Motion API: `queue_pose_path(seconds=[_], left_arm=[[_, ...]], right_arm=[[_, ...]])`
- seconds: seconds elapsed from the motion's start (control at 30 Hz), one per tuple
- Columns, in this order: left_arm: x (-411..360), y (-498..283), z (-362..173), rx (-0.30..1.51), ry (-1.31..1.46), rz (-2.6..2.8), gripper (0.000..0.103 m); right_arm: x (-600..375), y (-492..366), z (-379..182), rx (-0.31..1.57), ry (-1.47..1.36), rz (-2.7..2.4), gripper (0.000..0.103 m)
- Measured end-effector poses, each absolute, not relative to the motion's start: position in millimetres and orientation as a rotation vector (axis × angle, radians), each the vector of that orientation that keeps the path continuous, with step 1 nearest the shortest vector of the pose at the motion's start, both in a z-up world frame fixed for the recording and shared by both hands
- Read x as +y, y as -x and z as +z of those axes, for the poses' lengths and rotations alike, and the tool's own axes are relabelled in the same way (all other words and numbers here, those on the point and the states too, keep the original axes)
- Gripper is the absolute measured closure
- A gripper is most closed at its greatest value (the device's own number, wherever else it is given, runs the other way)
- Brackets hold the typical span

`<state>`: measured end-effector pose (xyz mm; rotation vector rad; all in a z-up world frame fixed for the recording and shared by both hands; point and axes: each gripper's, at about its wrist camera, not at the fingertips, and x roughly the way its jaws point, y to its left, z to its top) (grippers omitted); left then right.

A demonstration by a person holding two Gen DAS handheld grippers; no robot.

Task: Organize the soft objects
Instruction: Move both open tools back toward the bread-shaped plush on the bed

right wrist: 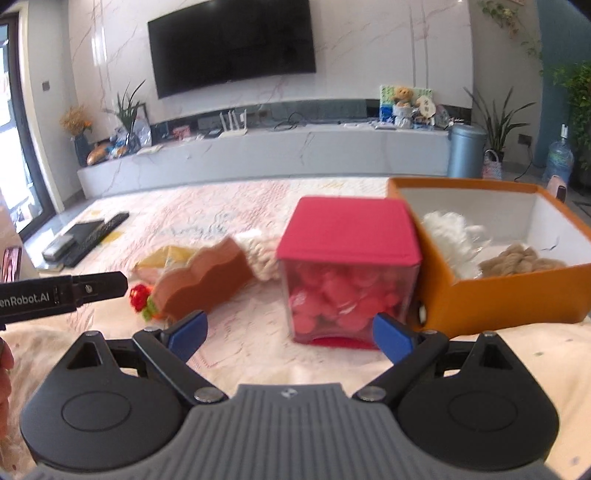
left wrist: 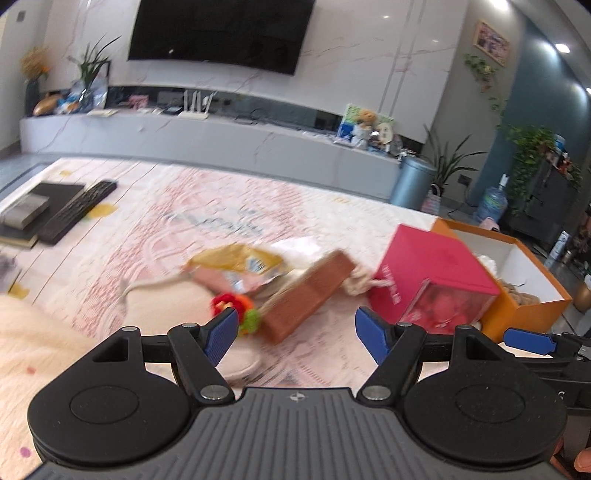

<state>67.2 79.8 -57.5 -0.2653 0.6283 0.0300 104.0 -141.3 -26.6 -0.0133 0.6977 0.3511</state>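
Note:
An open orange box (right wrist: pixel 517 295) stands at the right and holds white fluff (right wrist: pixel 447 232) and beige yarn (right wrist: pixel 521 260); it also shows in the left wrist view (left wrist: pixel 532 314). Left of it stands a red-lidded clear box (right wrist: pixel 347 273) full of pink soft pieces, also in the left wrist view (left wrist: pixel 428 280). A brown wavy block (left wrist: pixel 306 295) lies beside a cream knitted piece (right wrist: pixel 258 254), a small red and green plush (left wrist: pixel 236 308) and a yellow snack bag (left wrist: pixel 236 262). My left gripper (left wrist: pixel 295 334) is open and empty above the cloth. My right gripper (right wrist: pixel 291 332) is open and empty before the red-lidded box.
A pink patterned cloth (left wrist: pixel 207 206) covers the surface. A remote (left wrist: pixel 77 210) and dark books (left wrist: pixel 33 214) lie at the far left. A cream fuzzy blanket (left wrist: pixel 33 343) lies at the near left. A TV (left wrist: pixel 221 33) hangs behind.

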Motion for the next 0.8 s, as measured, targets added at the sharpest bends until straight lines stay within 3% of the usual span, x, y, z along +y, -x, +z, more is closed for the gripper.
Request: queue_pose_path(seconds=[0.2,0.3,0.43,0.57,0.8], left_arm=[[103,-61,-77,0.66,0.345,0.065,0.021],[107,-58,-78,0.646,0.359,0.067,0.021],[115,-60,-75,0.632,0.373,0.094,0.021],[121,-77,-72,0.715,0.295,0.143,0.035],[155,-90,-72,0.732,0.358,0.185,0.035]], right_arm=[[-119,-111,-39,0.722,0.045,0.383,0.017],[-107,-116,-45,0.74,0.059,0.408,0.026],[-95,-126,-47,0.756,0.048,0.437,0.025],[-78,-137,-46,0.775,0.026,0.471,0.025],[-43,-168,-50,0.822,-0.057,0.482,0.021]])
